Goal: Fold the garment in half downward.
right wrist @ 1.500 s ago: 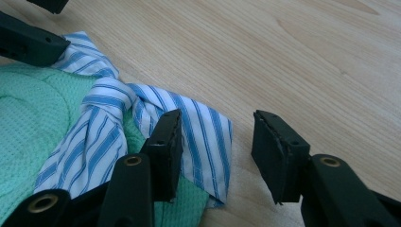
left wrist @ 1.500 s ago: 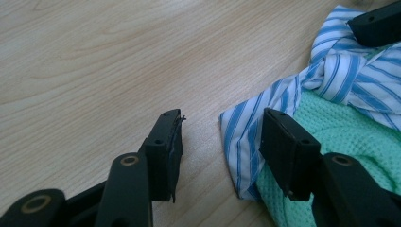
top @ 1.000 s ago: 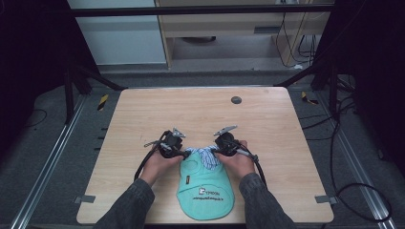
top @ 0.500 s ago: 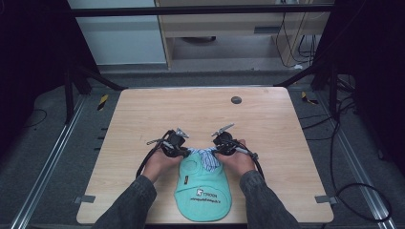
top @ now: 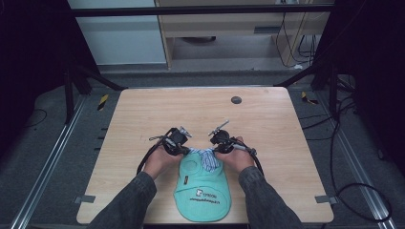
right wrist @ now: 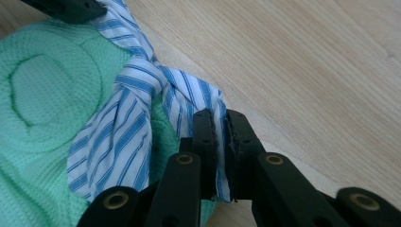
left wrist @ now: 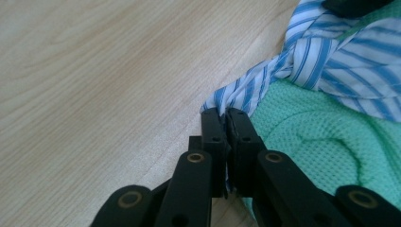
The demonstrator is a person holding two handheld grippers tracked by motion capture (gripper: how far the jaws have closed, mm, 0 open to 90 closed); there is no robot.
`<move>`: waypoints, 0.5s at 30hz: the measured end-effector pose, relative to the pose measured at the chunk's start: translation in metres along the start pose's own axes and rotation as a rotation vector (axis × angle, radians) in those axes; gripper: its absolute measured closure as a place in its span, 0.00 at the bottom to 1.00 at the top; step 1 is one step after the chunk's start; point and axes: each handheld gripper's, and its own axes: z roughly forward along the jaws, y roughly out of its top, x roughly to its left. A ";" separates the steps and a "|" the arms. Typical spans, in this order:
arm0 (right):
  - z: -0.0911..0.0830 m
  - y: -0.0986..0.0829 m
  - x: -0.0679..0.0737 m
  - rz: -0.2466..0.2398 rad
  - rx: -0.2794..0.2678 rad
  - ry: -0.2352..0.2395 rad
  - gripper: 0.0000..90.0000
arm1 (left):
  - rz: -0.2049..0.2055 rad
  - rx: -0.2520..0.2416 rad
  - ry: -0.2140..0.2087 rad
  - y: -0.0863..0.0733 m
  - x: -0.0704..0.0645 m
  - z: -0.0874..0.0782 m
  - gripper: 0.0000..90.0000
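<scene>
You have both grippers down at the near middle of the wooden table (top: 143,114), one on each side of the mint-green bib (top: 203,191), and over the last second they have slid a little toward you and the bib has come along with them, its rounded bottom now right at the table's near edge. Your left gripper (left wrist: 222,120) has its jaws pressed together on the end of the blue-and-white striped tie (left wrist: 246,92), just a sliver of fabric between them. Your right gripper (right wrist: 217,123) is clamped the same way on the other striped tie end (right wrist: 198,101). Between the two, the strips cross in a knot (right wrist: 142,78) sitting on the green knit at the bib's neck. From above, your left hand (top: 160,160) and right hand (top: 236,160) sit close together, with the striped fabric bunched between them. The drift toward you reads to me as pulling on the tails: either you are snugging the knot or starting to work it loose, and I cannot tell which from here. Keep both grips firm; the hold is near the tips, so a hard tug could slip a tail out.
</scene>
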 end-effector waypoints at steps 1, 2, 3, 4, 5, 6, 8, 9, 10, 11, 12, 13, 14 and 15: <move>-0.006 -0.002 0.000 -0.004 -0.032 0.001 0.93 | 0.002 -0.019 0.002 0.000 -0.001 -0.004 0.97; -0.009 -0.003 0.000 -0.013 -0.052 0.005 0.93 | 0.009 -0.026 0.002 0.000 -0.001 -0.007 0.97; -0.013 -0.004 0.000 -0.019 -0.070 0.013 0.93 | 0.012 -0.044 0.003 0.000 -0.001 -0.009 0.97; -0.016 -0.005 0.000 -0.021 -0.084 0.011 0.93 | 0.009 -0.057 -0.002 0.001 -0.001 -0.011 0.97; -0.016 -0.005 0.000 -0.021 -0.084 0.011 0.93 | 0.009 -0.057 -0.002 0.001 -0.001 -0.011 0.97; -0.020 -0.005 0.000 -0.022 -0.096 0.010 0.93 | 0.014 -0.064 -0.001 0.001 -0.001 -0.014 0.97; -0.027 -0.006 -0.002 -0.027 -0.134 0.021 0.93 | 0.023 -0.080 0.004 0.002 -0.001 -0.019 0.97; -0.027 -0.006 -0.002 -0.027 -0.134 0.021 0.93 | 0.023 -0.080 0.004 0.002 -0.001 -0.019 0.97; -0.029 -0.006 -0.002 -0.038 -0.144 0.018 0.93 | 0.025 -0.084 0.003 0.003 -0.001 -0.021 0.97; -0.032 -0.006 -0.003 -0.051 -0.159 0.017 0.93 | 0.037 -0.097 0.006 0.005 -0.001 -0.026 0.97; -0.033 -0.006 -0.003 -0.057 -0.166 0.014 0.93 | 0.043 -0.100 0.006 0.006 0.000 -0.028 0.97; -0.033 -0.006 -0.003 -0.057 -0.166 0.014 0.93 | 0.043 -0.100 0.006 0.006 0.000 -0.028 0.97; -0.035 -0.005 -0.003 -0.060 -0.177 0.016 0.93 | 0.048 -0.103 0.006 0.008 0.000 -0.031 0.97; -0.039 -0.004 -0.005 -0.070 -0.192 0.017 0.93 | 0.061 -0.117 0.009 0.010 0.001 -0.035 0.97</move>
